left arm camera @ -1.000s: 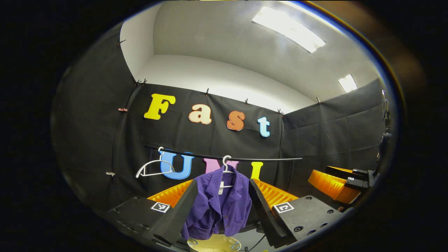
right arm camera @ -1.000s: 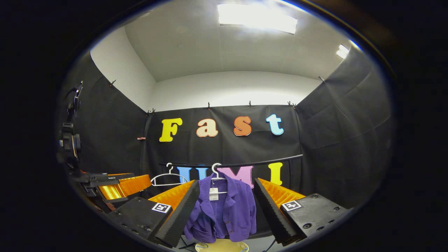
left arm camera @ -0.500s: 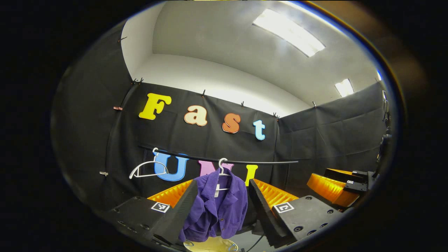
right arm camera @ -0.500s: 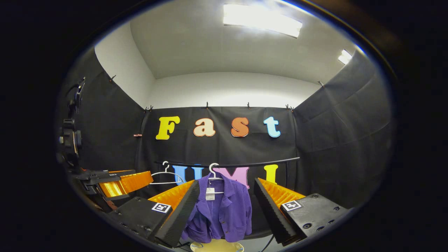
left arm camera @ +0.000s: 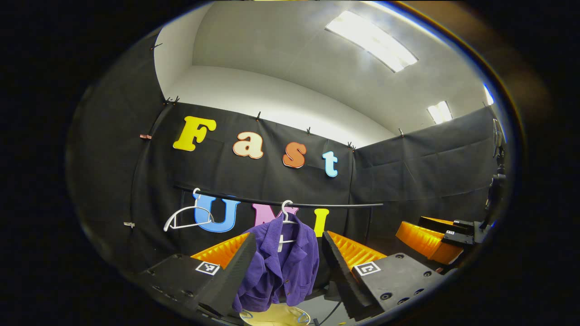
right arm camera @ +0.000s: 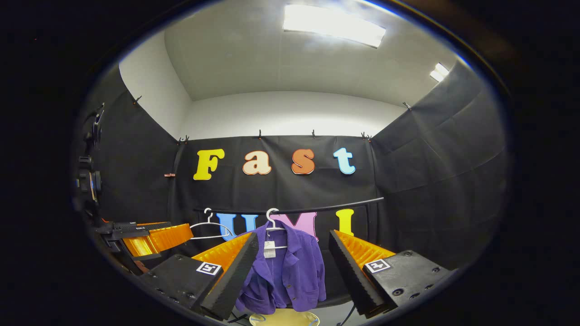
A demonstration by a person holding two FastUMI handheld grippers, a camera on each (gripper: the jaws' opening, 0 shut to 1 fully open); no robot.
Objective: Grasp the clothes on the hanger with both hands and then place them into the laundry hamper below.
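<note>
Left tongs (left arm camera: 284,271) are gaping wide in the left gripper view, framing a purple corduroy jacket (left arm camera: 281,267) hanging at 6 o'clock on a white hanger (left arm camera: 286,216) from a black rail (left arm camera: 335,206); a pale yellow round hamper (left arm camera: 272,314) is sitting beneath it. Right tongs (right arm camera: 290,271) are standing wide apart in the right gripper view, holding nothing, the jacket (right arm camera: 290,271) hanging between them at 6 o'clock above the hamper (right arm camera: 284,318).
</note>
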